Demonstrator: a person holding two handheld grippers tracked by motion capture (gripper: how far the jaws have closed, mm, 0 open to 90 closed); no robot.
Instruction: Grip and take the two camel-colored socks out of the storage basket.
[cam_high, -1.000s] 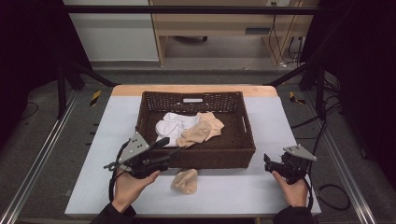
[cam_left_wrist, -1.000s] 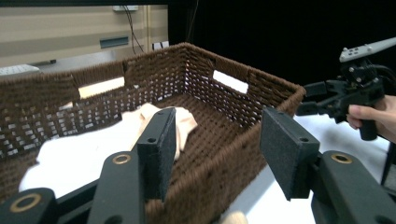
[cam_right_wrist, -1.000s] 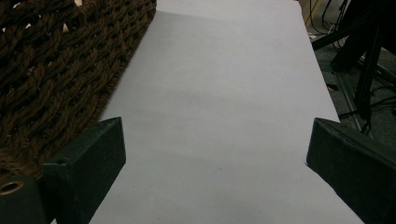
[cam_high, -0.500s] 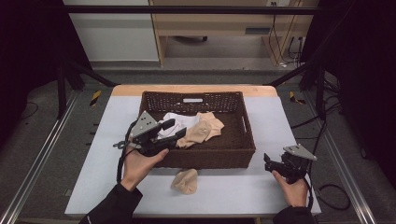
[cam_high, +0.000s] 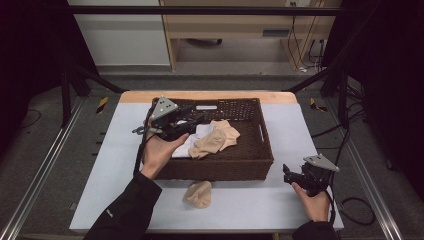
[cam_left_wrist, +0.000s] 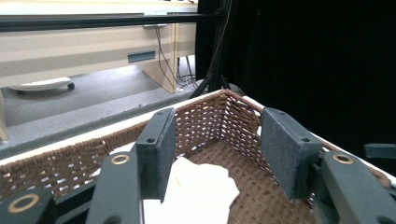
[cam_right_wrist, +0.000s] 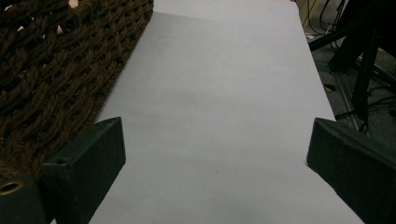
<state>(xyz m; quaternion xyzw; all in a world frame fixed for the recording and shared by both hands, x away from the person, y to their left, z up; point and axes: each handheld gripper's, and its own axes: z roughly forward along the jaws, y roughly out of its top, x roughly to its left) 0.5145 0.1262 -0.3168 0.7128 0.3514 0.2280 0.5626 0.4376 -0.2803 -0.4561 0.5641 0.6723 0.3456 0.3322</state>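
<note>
A: What has changed since half a second ago?

B: The left gripper has gone forward and now is above the left part of the brown woven basket. The right gripper has not moved.

A: What lies inside the basket?

B: A white cloth lies on the basket floor, and a beige sock lies partly on it, touching it. In the left gripper view the white cloth is just under the jaws and between them.

A: Is the left gripper holding something?

B: No. Its jaws stand apart, released, with nothing between them.

A: And the right one?

B: Also released. In the right gripper view its jaws are wide apart over the bare bench, and the basket wall is just beside its left jaw.

A: Is anything outside the basket?

B: Yes, a second beige sock lies on the bench in front of the basket, near its front wall and between the two forearms.
</note>
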